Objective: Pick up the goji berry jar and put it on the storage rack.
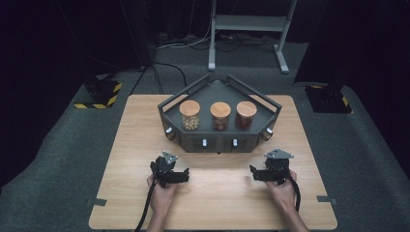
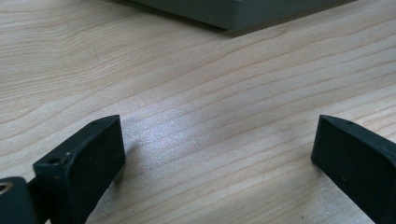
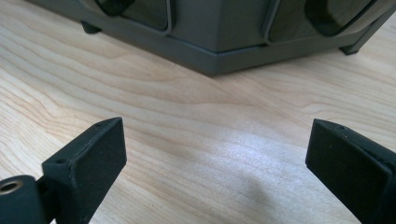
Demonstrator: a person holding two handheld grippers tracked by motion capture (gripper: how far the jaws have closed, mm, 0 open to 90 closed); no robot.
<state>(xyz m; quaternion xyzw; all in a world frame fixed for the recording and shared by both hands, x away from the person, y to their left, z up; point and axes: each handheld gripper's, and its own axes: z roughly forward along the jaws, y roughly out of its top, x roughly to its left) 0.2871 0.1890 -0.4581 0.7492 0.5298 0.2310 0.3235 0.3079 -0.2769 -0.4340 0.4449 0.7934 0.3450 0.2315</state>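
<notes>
A lab recording bay is indicated: black curtains, grey carpet, hazard-taped stand bases [image 1: 99, 93], floor cables [image 1: 169, 67], and a lone wooden desk [image 1: 145, 121].

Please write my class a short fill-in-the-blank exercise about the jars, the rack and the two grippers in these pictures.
1. The grey rack holds ____ jars with wooden lids.
2. The jar of pale contents stands at the ____ end of the row in the high view.
3. The left gripper and the right gripper each have their fingers ____, with nothing between them.
4. Both grippers are over the ____ table.

Missing words: three; left; open; wooden
</notes>
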